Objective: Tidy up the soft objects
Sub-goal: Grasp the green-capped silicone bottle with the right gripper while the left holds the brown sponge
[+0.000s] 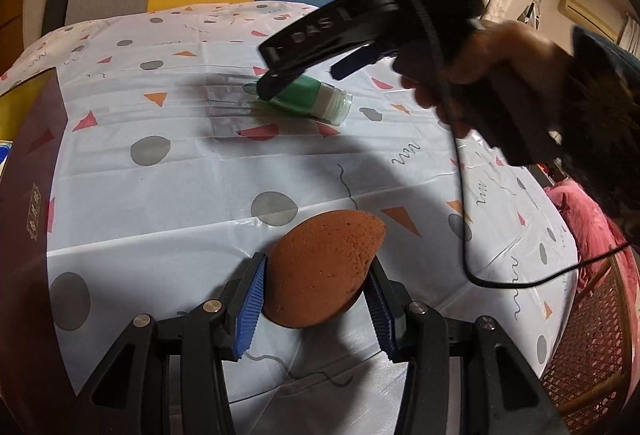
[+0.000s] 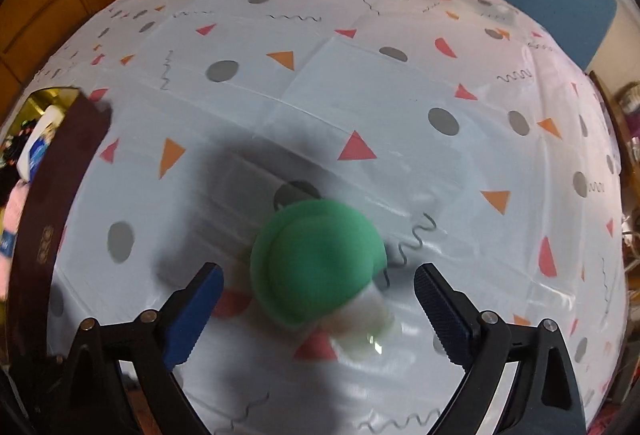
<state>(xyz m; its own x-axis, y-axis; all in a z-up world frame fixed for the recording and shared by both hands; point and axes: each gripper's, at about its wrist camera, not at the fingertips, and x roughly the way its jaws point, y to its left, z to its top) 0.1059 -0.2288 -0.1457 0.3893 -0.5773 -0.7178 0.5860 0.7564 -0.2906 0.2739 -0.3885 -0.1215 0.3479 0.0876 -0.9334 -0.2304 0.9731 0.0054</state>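
Sponge: brown, pinched between the blue pads of the left tongs, above the worktop.
Right tongs: spread wide, nothing gripped.
Green bottle: lying on the worktop between the spread pads, untouched.

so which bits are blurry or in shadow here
Right wrist view: the green sponge is motion-smeared, dark shadow on the tablecloth around it. Left wrist view: the brown sponge is sharp; the right claw and the hand are blurred.
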